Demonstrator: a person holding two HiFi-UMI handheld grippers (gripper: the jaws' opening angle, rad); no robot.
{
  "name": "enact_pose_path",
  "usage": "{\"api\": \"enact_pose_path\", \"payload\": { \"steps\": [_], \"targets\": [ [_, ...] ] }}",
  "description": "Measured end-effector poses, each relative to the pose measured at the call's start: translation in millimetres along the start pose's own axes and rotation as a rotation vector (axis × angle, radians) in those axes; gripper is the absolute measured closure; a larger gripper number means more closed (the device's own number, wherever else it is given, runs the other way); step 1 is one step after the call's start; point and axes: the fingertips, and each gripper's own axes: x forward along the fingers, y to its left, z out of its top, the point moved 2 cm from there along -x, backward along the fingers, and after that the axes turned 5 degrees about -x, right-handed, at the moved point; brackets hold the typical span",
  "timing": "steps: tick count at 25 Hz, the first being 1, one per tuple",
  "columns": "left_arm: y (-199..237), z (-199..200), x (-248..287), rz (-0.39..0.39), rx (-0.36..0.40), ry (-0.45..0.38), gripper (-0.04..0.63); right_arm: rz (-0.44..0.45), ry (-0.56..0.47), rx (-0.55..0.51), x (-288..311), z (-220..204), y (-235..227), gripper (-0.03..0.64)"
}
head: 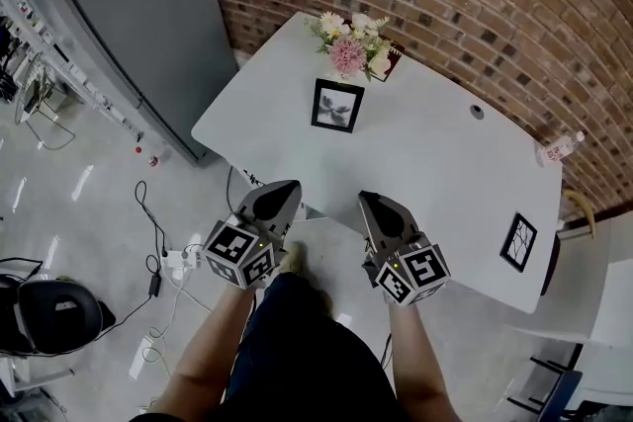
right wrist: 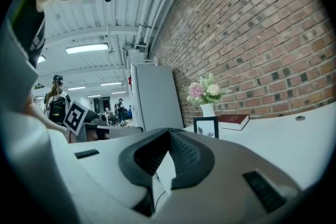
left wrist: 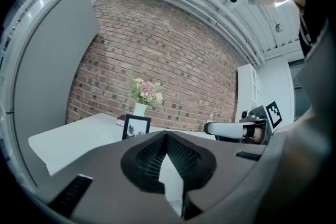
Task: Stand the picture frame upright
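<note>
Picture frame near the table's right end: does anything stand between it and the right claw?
Nothing visible does. Only bare table lies between the right claw and that picture frame; the bottle lies further back, off that path.

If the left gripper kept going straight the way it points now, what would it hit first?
Likely the upright picture frame on the white table. The shut left gripper aims just right of it, so it might pass toward the brick wall. Depth is unclear.

No readable text anywhere, bottle label possibly printed, too small
</note>
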Motion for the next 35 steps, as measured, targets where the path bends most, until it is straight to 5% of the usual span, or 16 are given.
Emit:
{"api": "enact_pose_path", "payload": {
  "steps": [35],
  "targets": [
    [-59, 42, -57, -0.007, 0.003, -0.086, 0.595, 0.029, -0.074, -0.065, -58, 50, 48, 0.614]
  ]
}}
